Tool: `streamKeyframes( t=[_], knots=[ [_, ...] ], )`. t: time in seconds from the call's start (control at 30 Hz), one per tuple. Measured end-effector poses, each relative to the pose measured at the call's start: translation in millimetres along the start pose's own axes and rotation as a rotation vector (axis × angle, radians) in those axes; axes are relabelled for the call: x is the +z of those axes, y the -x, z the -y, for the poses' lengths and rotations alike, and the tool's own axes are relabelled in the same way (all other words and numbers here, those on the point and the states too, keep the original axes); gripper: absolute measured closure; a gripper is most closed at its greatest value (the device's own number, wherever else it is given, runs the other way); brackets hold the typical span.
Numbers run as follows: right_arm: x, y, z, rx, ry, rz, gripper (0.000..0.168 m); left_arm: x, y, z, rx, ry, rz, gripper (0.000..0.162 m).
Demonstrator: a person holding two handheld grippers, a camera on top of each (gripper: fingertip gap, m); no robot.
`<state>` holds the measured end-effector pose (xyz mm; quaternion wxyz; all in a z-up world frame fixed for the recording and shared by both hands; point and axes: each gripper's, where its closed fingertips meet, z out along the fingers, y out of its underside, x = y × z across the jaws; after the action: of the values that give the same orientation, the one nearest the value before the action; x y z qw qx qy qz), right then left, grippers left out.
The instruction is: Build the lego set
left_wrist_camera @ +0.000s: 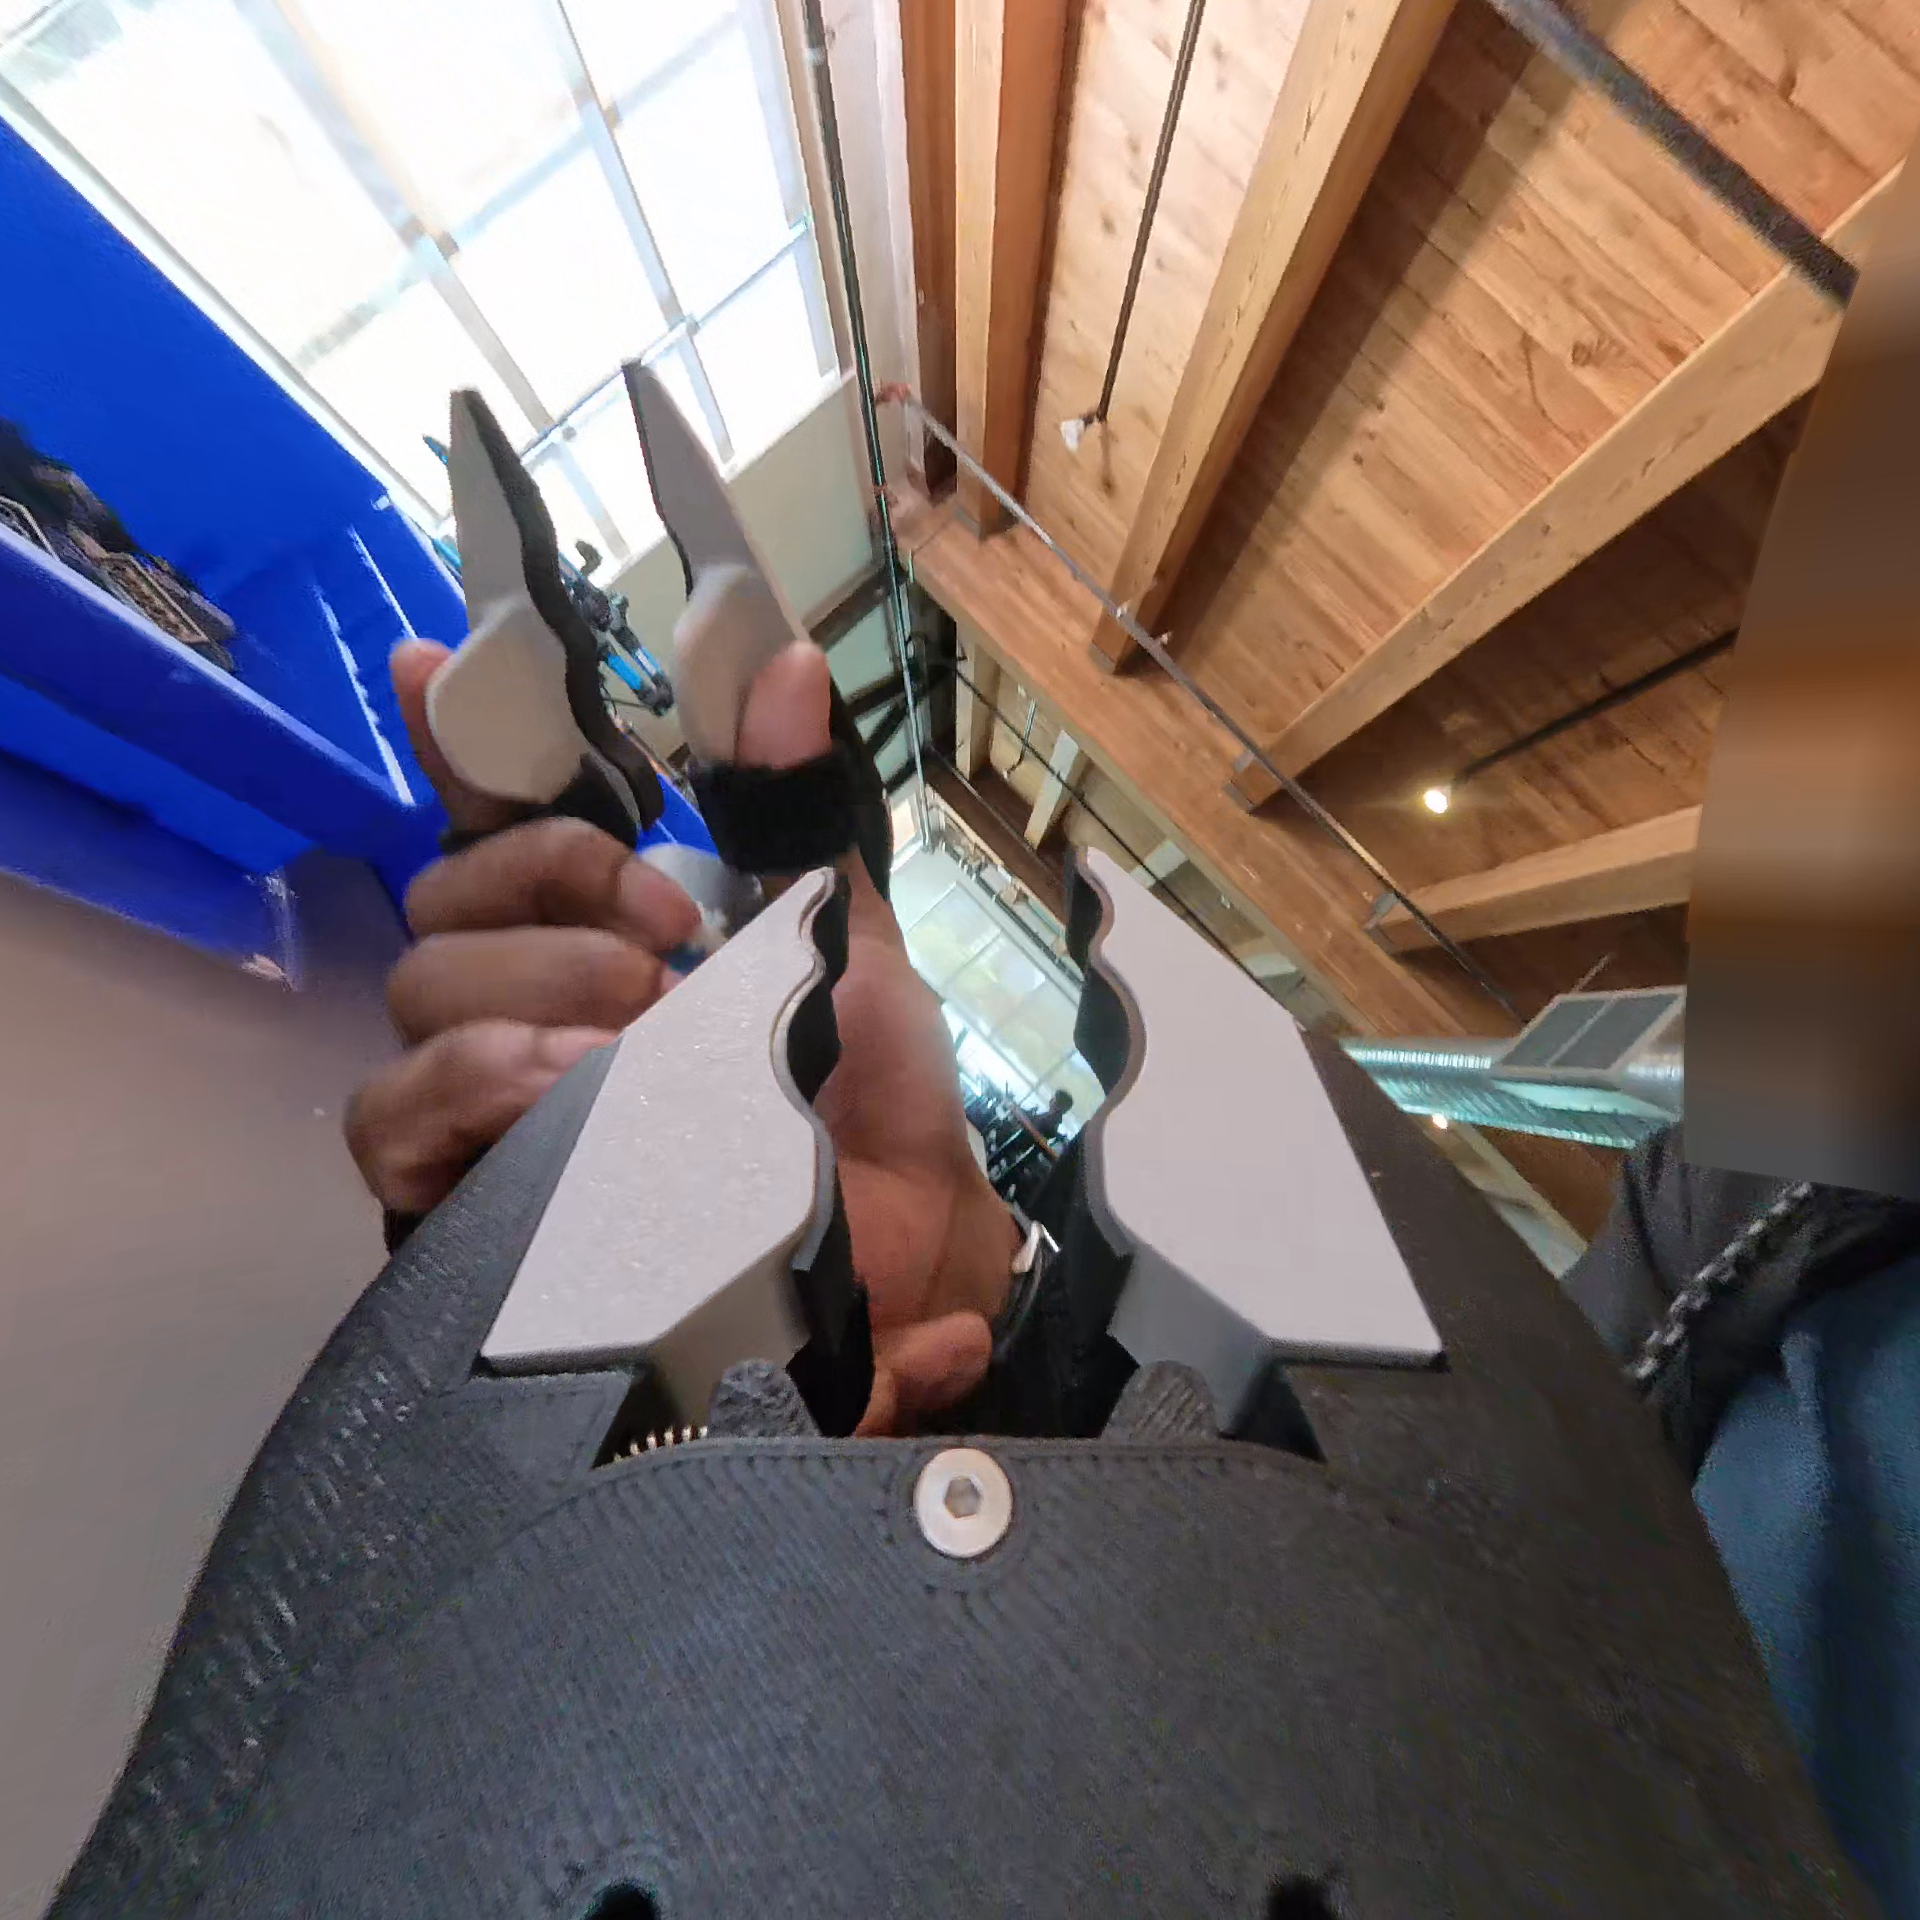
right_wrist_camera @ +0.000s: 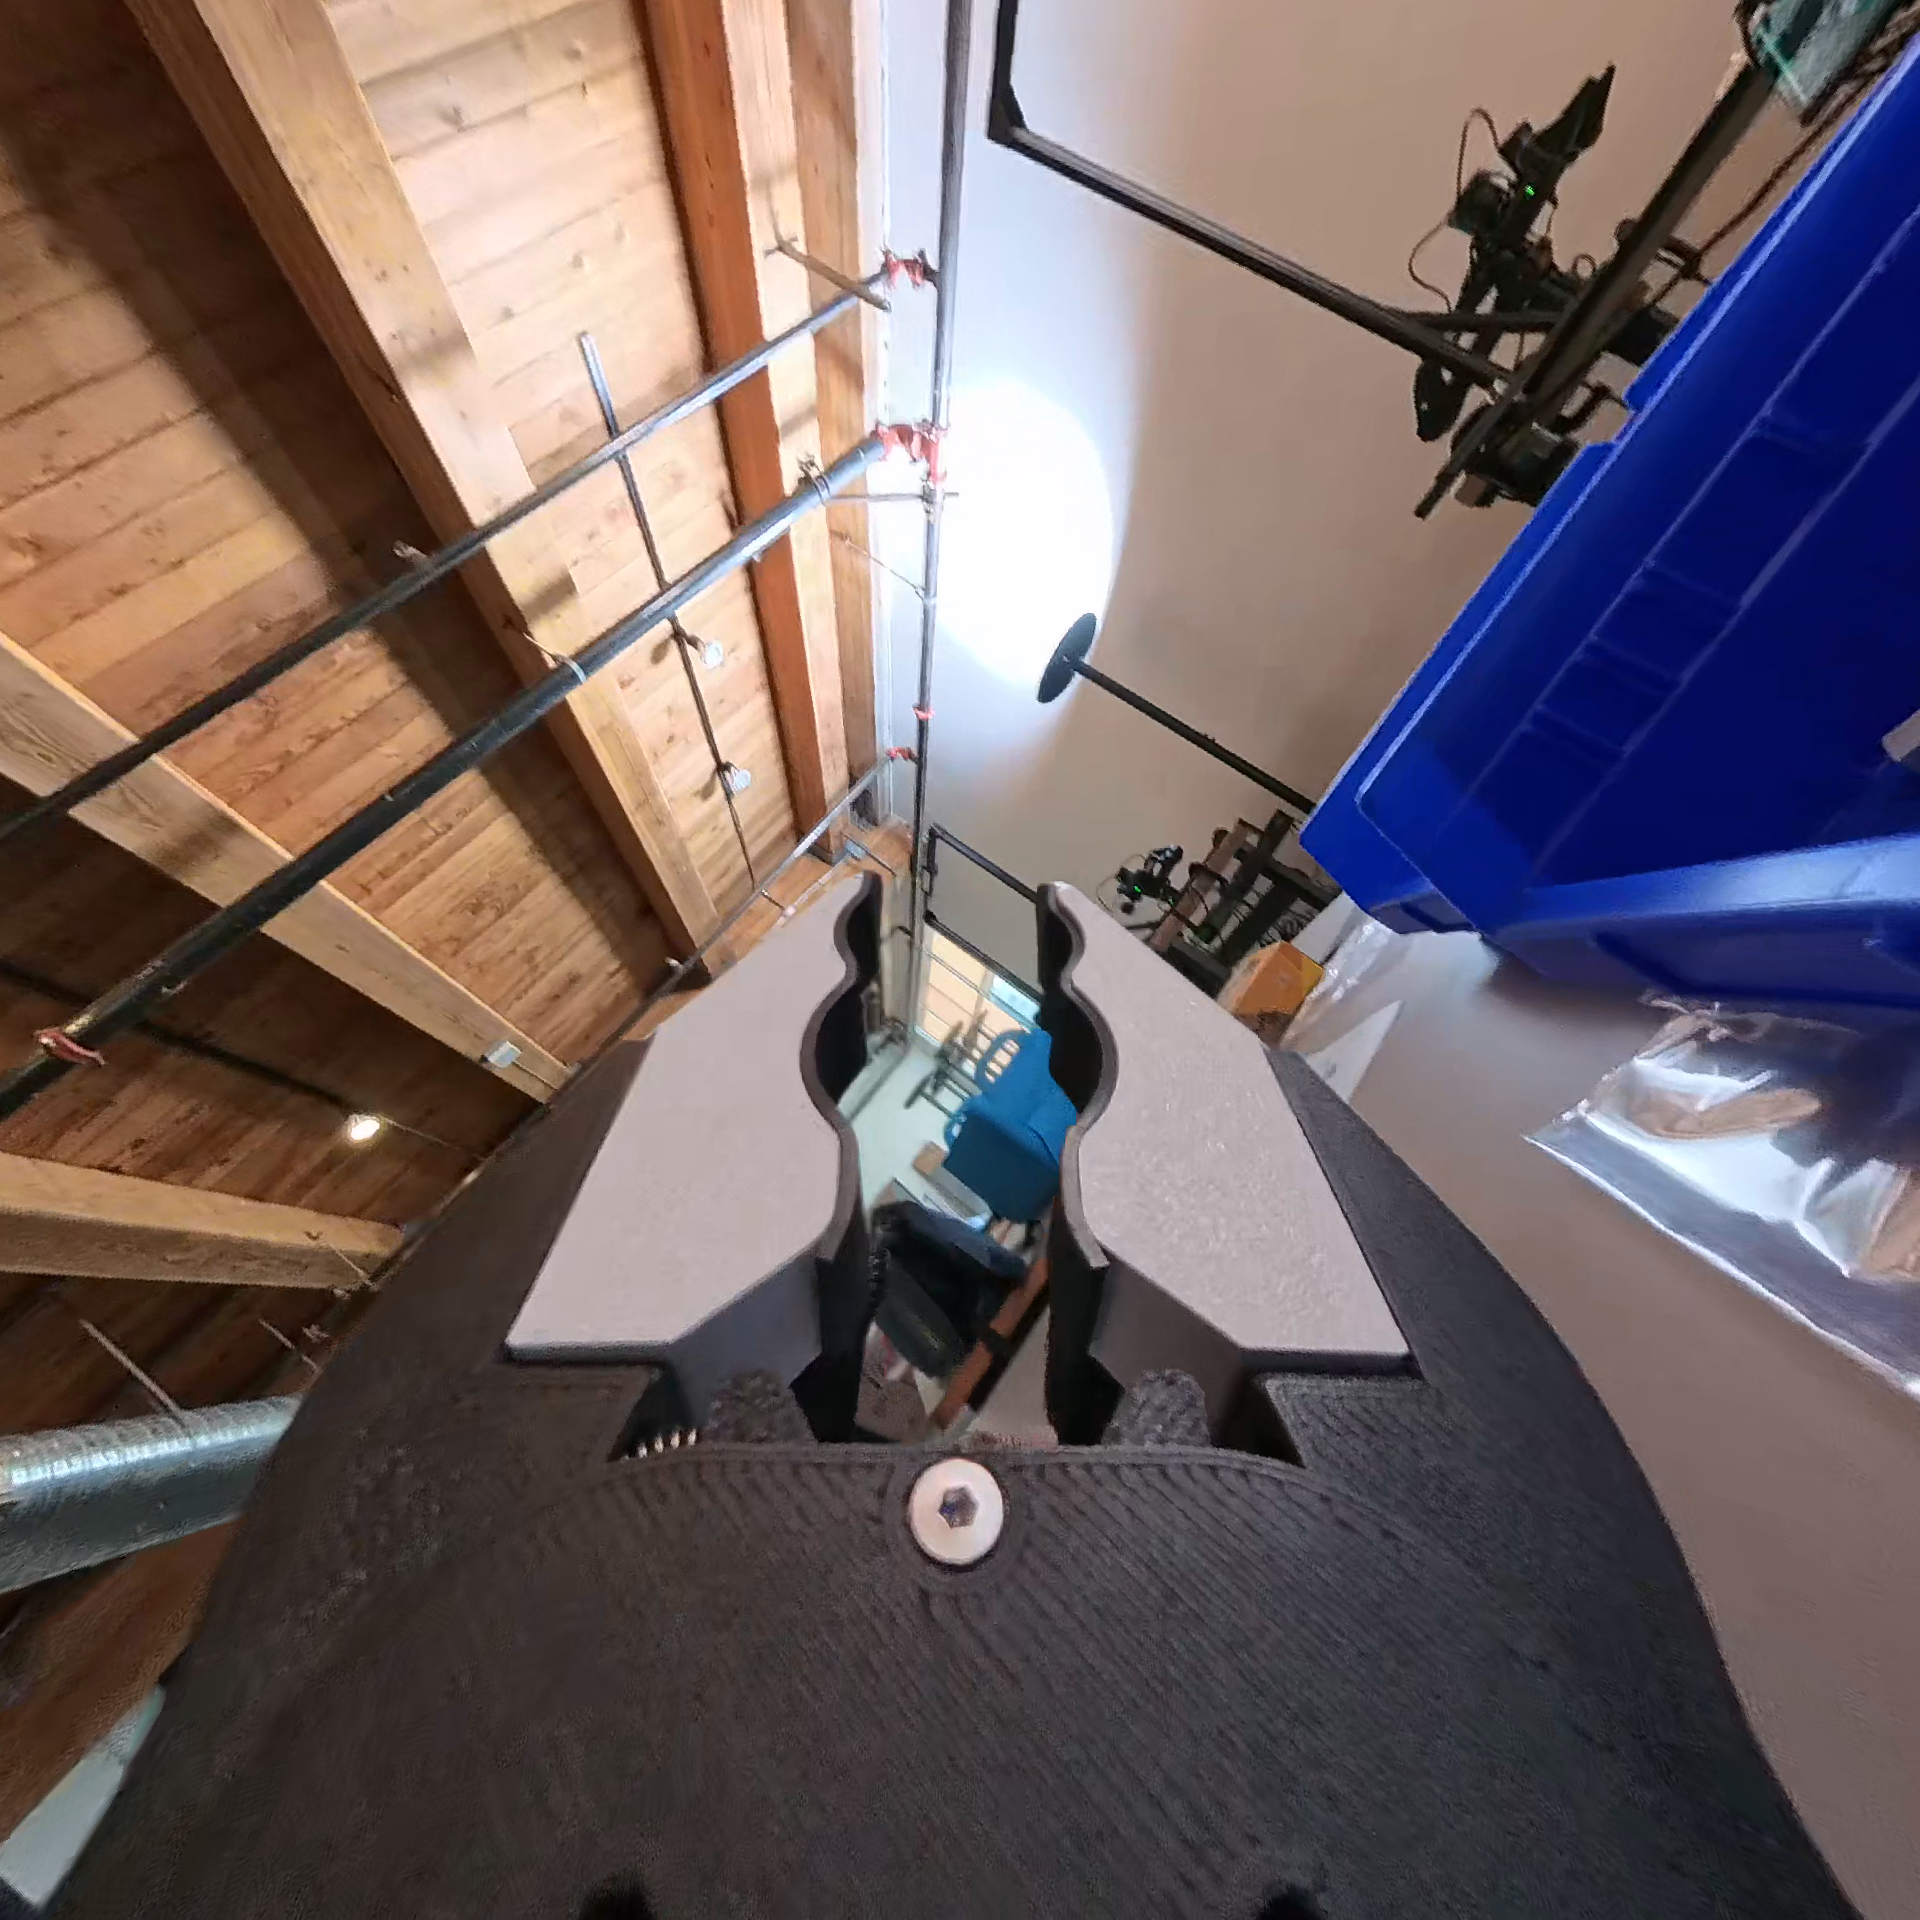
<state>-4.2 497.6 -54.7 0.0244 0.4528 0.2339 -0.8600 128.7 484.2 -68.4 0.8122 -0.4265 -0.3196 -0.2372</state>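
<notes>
Grippers: left gripper [left_wrist_camera: 956,894] and right gripper [right_wrist_camera: 951,904] agape, empty; wavy grey fingers; blue ribbed bin [right_wrist_camera: 1683,665], perhaps plastic.

Both tongs point up into open air. A blue bin [right_wrist_camera: 1662,644] and a clear plastic bag [right_wrist_camera: 1766,1164] crowd the table [right_wrist_camera: 1558,1455] beside the right tongs [right_wrist_camera: 951,914]; the person's hand [left_wrist_camera: 540,935] blocks the left tongs [left_wrist_camera: 956,883].

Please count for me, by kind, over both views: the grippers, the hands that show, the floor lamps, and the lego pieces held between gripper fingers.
Grippers: 2 (left gripper, right gripper)
Hands: 1 (the hand that holds the right gripper)
Floor lamps: 1 (black floor lamp)
Lego pieces between fingers: 0
Total: 4
</notes>
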Motion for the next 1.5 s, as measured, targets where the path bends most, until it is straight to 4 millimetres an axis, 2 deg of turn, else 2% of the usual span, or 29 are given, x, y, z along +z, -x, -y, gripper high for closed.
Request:
streamKeyframes(
  t=[0.07, 0.13, 0.27, 0.33, 0.43, 0.6, 0.77, 0.83, 0.97, 1.03, 1.13, 1.17, 1.23, 1.3, 1.37, 1.43, 1.5],
  knots=[
    [-3.3, 2.8, 10.2, 0.004, -0.041, 0.017, 0.138, -1.0, -6.5, -2.4, 0.013, -0.001, -0.019, 0.117],
    [-7.0, 6.6, 22.4, 0.01, -0.101, 0.033, 0.138, -2.7, -13.9, 7.5, 0.04, -0.027, -0.052, 0.117],
    [-4.9, 24.6, 32.0, 0.061, -0.165, 0.122, 0.129, -17.3, -16.3, 73.3, 0.26, -0.243, 0.014, 0.121],
    [-4.9, 36.7, 35.1, 0.121, -0.213, 0.196, 0.125, -17.9, -12.5, 89.0, 0.311, -0.263, 0.033, 0.121],
    [-4.3, 48.8, 35.3, 0.201, -0.275, 0.28, 0.117, -10.7, -1.5, 83.4, 0.266, -0.217, 0.034, 0.121],
    [-4.0, 55.2, 20.1, 0.133, -0.235, 0.275, 0.108, -4.2, 12.2, 62.4, 0.295, -0.128, 0.1, 0.119],
    [-3.4, 74.6, 11.2, 0.072, -0.17, 0.329, 0.109, -4.8, 21.3, 55.8, 0.178, -0.117, 0.102, 0.118],
    [-2.7, 82.7, 13.7, 0.088, -0.148, 0.348, 0.11, -4.0, 19.7, 50.6, 0.072, -0.12, 0.057, 0.118],
    [-3.3, 95.8, 7.9, 0.094, -0.094, 0.354, 0.12, -2.3, 14.7, 44.0, -0.03, -0.123, -0.004, 0.119],
    [-4.3, 92.5, 4.7, 0.012, -0.073, 0.315, 0.128, -6.3, 13.0, 50.0, -0.004, -0.117, -0.018, 0.118],
    [-5.3, 69.3, 19.4, -0.104, -0.094, 0.206, 0.133, -9.1, 13.6, 60.7, 0.173, -0.066, 0.057, 0.119],
    [-6.5, 64.1, 22.4, -0.156, -0.077, 0.176, 0.132, -10.6, 22.0, 64.5, 0.248, -0.03, 0.131, 0.12],
    [-8.6, 48.3, 25.4, -0.249, -0.029, 0.062, 0.132, -21.9, 56.7, 74.3, 0.425, 0.08, 0.375, 0.125],
    [-10.1, 38.0, 24.4, -0.294, 0.028, -0.002, 0.131, -43.8, 98.1, 77.2, 0.611, 0.28, 0.625, 0.126],
    [-9.2, 33.6, 22.2, -0.296, 0.069, -0.022, 0.131, -71.7, 135.5, 68.0, 0.702, 0.543, 0.812, 0.125],
    [-7.5, 29.3, 17.0, -0.295, 0.109, -0.039, 0.131, -90.5, 154.3, 53.5, 0.656, 0.699, 0.896, 0.124],
    [-6.8, 25.0, 10.2, -0.314, 0.145, -0.063, 0.132, -92.8, 158.1, 41.8, 0.619, 0.725, 0.91, 0.116]
  ],
)
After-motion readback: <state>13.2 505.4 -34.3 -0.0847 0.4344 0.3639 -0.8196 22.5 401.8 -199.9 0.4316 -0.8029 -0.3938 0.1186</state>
